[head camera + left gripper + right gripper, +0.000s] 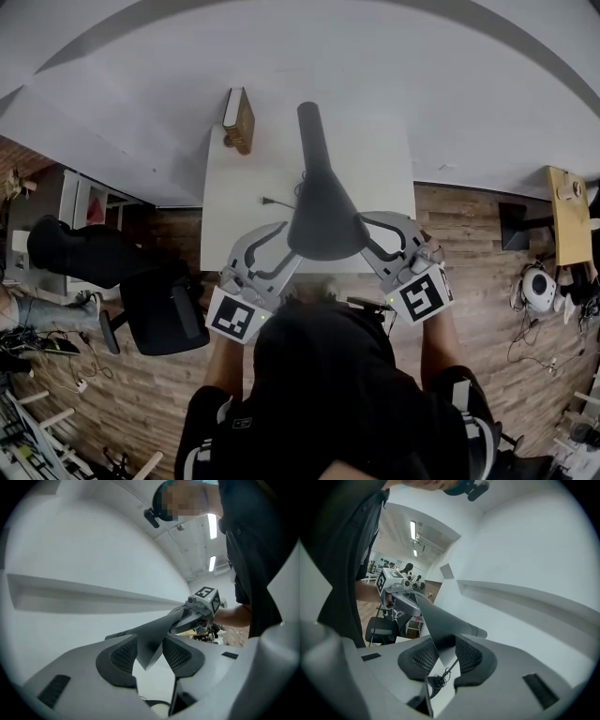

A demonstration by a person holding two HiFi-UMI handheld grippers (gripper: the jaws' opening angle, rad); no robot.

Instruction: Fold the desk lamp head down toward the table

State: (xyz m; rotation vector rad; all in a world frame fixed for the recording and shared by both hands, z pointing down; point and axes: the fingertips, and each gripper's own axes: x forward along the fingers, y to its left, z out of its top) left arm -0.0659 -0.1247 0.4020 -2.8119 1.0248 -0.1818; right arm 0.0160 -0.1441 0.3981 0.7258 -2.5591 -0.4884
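Note:
The desk lamp stands on the white table (234, 206). Its dark grey cone head (323, 220) is raised in front of me, and its arm (312, 131) runs away toward the wall. My left gripper (281, 248) is at the head's left rim. In the left gripper view the rim's edge (149, 644) lies between the jaws of this gripper (150, 660), which stand open with gaps beside the rim. My right gripper (373, 236) is at the right rim. In the right gripper view that gripper (445, 660) is shut on the thin edge of the head (436, 623).
A brown box-like object (239, 120) sits at the table's far left corner. A thin cable (278, 202) lies on the tabletop near the lamp. A black office chair (164, 309) stands left of the table on the wooden floor. The white wall rises close behind the table.

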